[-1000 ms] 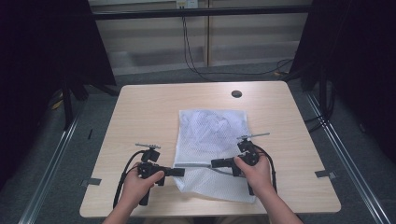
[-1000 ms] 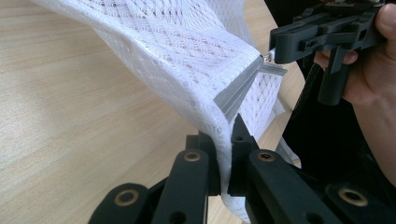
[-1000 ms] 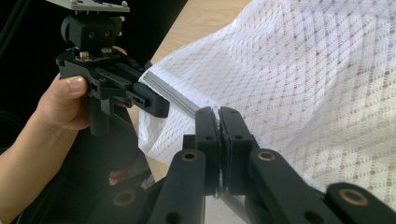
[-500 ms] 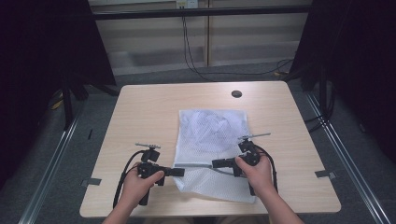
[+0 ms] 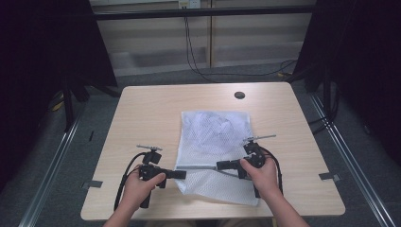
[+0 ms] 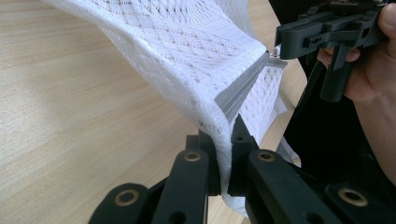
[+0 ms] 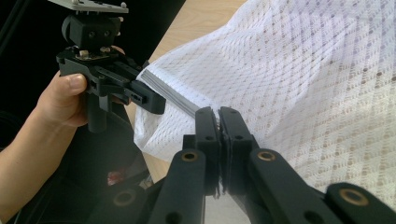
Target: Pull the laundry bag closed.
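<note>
Mid-step on the zipper of the white mesh bag (image 5: 215, 151), lying lower centre on the tabletop (image 5: 151, 118). Left tongs (image 6: 225, 140) clamped on the bag's edge at the zipper end, right tongs (image 7: 218, 122) pinched shut on the slider. Next, likely: steady anchoring, slider drawn along.
</note>
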The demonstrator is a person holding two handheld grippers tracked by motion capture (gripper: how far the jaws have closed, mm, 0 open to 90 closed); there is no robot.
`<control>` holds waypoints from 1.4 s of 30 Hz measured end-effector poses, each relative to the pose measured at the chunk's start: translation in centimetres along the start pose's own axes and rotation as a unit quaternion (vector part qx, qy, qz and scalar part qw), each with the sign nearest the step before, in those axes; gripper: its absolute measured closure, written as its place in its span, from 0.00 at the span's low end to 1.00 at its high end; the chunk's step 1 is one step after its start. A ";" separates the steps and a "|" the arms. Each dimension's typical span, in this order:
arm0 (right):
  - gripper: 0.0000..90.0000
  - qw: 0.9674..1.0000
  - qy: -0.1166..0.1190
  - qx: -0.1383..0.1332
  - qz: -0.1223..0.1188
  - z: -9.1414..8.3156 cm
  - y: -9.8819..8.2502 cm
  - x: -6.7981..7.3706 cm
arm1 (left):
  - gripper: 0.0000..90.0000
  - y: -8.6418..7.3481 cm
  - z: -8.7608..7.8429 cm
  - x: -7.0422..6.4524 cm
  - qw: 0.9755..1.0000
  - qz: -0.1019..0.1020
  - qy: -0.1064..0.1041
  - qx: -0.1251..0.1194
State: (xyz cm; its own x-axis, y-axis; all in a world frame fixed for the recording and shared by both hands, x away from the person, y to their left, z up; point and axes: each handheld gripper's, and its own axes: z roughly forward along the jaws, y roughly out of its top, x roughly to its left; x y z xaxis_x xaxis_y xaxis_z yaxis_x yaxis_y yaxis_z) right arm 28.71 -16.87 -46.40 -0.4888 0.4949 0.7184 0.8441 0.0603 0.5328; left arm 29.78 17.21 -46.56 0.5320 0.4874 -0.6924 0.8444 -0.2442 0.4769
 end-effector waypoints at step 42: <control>0.98 1.000 -0.008 -0.007 0.013 -1.7 -0.6 -1.1 | 0.98 0.0 -0.1 0.0 1.000 0.000 0.002 0.003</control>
State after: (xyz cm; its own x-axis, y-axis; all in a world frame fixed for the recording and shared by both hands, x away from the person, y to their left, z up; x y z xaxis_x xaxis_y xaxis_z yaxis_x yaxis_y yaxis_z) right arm 28.34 -18.90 -46.77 -0.4637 0.5093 0.7250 0.8531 0.0356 0.5206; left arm 29.75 17.26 -46.52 0.5309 0.4912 -0.6905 0.8453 -0.2493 0.4726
